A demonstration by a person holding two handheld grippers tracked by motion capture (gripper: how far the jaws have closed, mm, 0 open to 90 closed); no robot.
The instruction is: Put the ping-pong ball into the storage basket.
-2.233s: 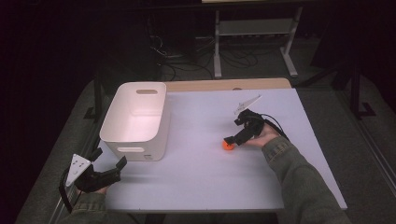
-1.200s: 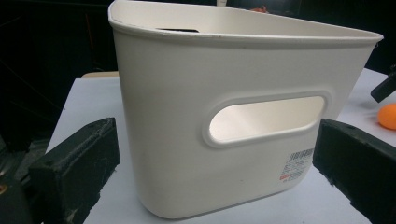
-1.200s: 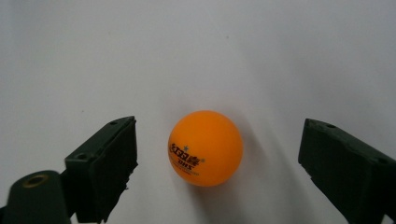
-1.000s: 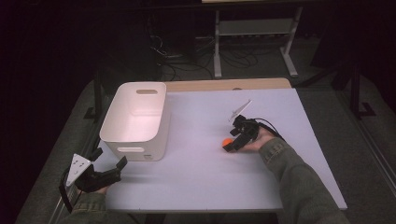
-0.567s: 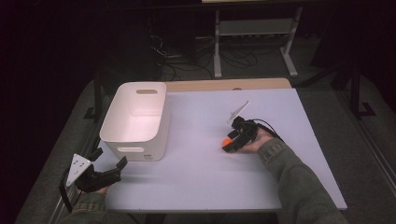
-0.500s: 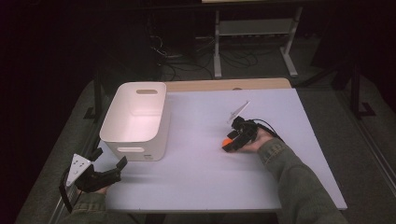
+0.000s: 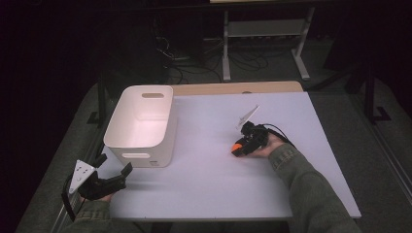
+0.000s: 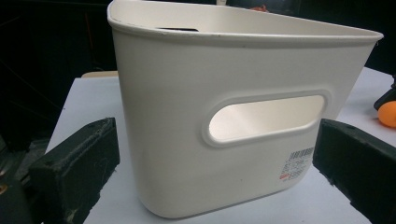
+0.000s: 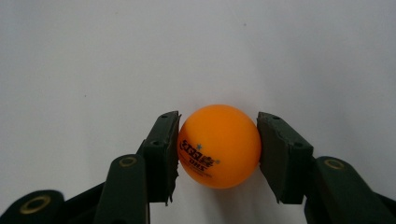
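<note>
Dark floor, cables and a metal stand ring the pale surface (image 7: 204,189), where the right gripper (image 9: 218,149) is clamped on an orange ball (image 9: 219,145), its jaws having just been closing until both pads met the ball's sides. The ball rests on the surface well to the right of the bin (image 7: 141,127), pinched at its widest line, a hold that looks meant to keep a light, round thing from rolling or squirting free before a lift. Dark print runs across the ball's lower left face, a few characters with small stars above and a line of letters beneath; the wording is too small to read with confidence. From above, the right gripper (image 7: 245,144) lies low and nearly level, the hand behind it resting on the surface.

At the near left corner, just in front of the bin, the left gripper (image 7: 112,171) waits with jaws wide apart and nothing between them, aimed at the bin's end wall. That wall carries an oval handle slot (image 8: 266,116) and, low to its right, a small barcode sticker (image 8: 297,165) with unreadable print. The open-topped bin appears to be the ball's likely destination.
</note>
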